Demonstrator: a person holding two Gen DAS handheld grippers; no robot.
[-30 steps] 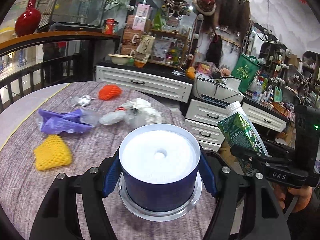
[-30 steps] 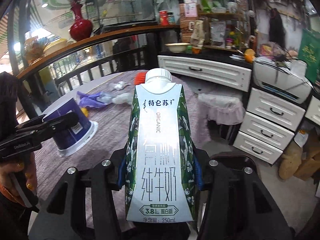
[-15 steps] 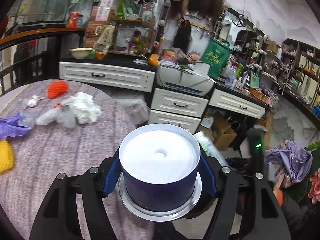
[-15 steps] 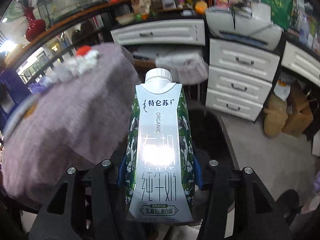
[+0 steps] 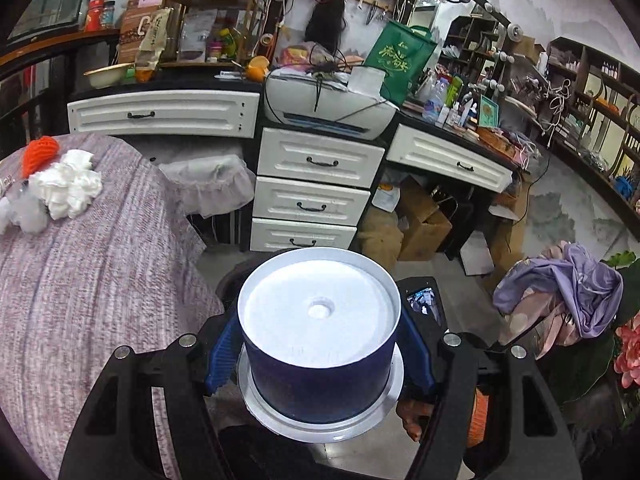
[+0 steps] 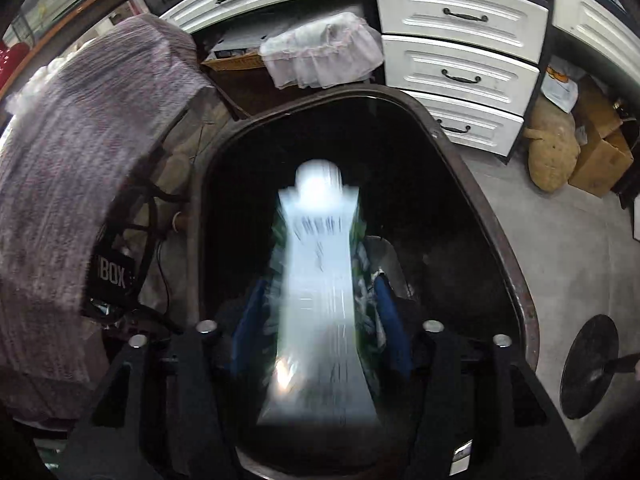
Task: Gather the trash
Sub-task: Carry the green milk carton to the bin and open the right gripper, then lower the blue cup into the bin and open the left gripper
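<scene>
Two grippers | left gripper (image 5: 320, 354) clamps blue tub (image 5: 320, 344) off table edge (image 5: 200, 264) | right gripper (image 6: 320, 316) fingers parted, blurred carton (image 6: 320, 300) over bin rim (image 6: 472, 172)

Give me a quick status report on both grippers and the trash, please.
Left gripper shut on blue cup, off the table edge. Right gripper over the dark bin; milk carton blurred between its fingers, grip unclear. Nothing blocking.

A cluttered shop with living quarters mixed in, judging by the shelves (image 5: 588, 92) crowded with small bottles and boxes, a printer (image 5: 328, 108) on white drawer units (image 5: 312, 200), a green shopping bag (image 5: 400, 60), cardboard boxes (image 5: 424, 220) on the floor, and a cloth-covered round desk (image 5: 80, 264).
</scene>
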